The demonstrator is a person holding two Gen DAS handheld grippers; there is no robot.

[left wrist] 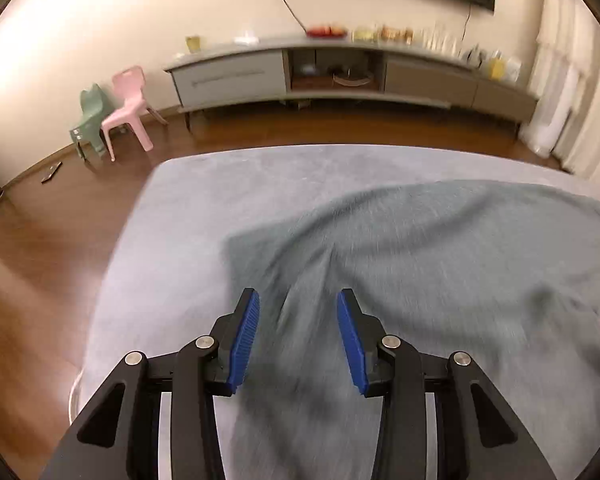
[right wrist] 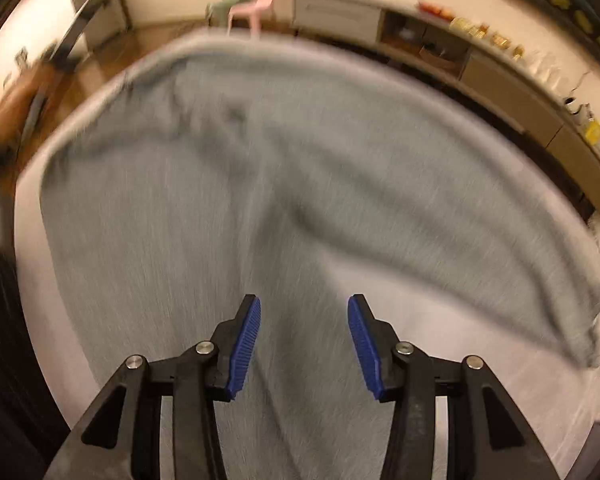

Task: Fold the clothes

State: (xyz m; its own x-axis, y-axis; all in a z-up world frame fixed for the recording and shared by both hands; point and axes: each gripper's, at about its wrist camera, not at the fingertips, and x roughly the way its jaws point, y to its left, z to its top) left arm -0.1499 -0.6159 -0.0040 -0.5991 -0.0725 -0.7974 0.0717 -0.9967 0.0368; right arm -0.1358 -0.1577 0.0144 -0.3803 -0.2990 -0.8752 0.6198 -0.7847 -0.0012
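Nearest, the left gripper [left wrist: 298, 300] and the right gripper [right wrist: 304, 306] both stood with jaws spread, holding nothing, above the grey garment [left wrist: 440, 264] lying rumpled on the pale bed [left wrist: 204, 208]; beyond stood a pink chair [left wrist: 128, 108] and a cabinet [left wrist: 340, 76].

Warm dim indoor light, motion blur, fisheye-warped edges
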